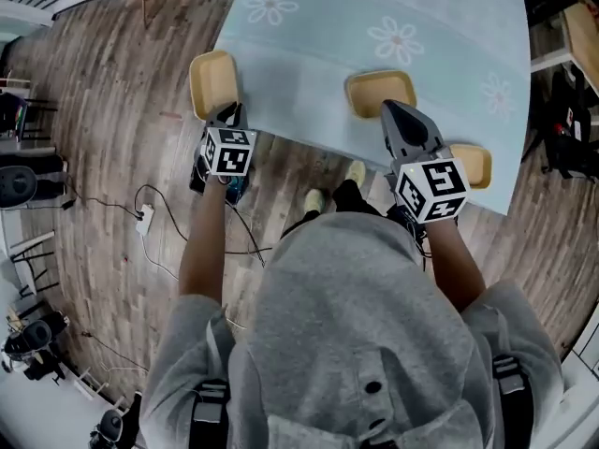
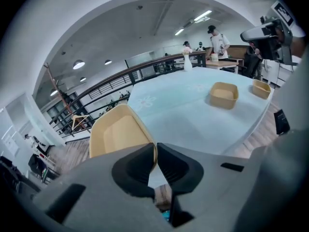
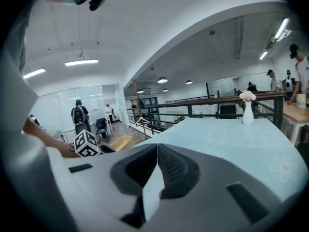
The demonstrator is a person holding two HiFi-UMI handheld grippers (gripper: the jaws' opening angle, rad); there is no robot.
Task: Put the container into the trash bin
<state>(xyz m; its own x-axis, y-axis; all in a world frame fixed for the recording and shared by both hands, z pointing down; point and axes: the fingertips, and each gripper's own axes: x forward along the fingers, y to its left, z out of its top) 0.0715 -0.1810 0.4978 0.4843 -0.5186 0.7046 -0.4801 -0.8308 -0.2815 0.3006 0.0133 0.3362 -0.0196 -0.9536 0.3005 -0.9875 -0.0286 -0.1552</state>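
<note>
left gripper: jaws clamped on the tan container's near rim | container: just off the table's left corner, over the floor | right gripper: jaws together, empty, just beside the middle container | third container: at the table's near edge

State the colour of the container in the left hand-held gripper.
Container: pale tan, clearest in left gripper view.

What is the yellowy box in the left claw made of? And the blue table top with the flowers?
The box looks like thin moulded plastic or pressed fibre, I can't tell which: matte tan, smooth, with rounded corners and a thin rim. The table cover looks like a cloth or vinyl sheet: pale blue with a dull finish and printed white flowers.
</note>
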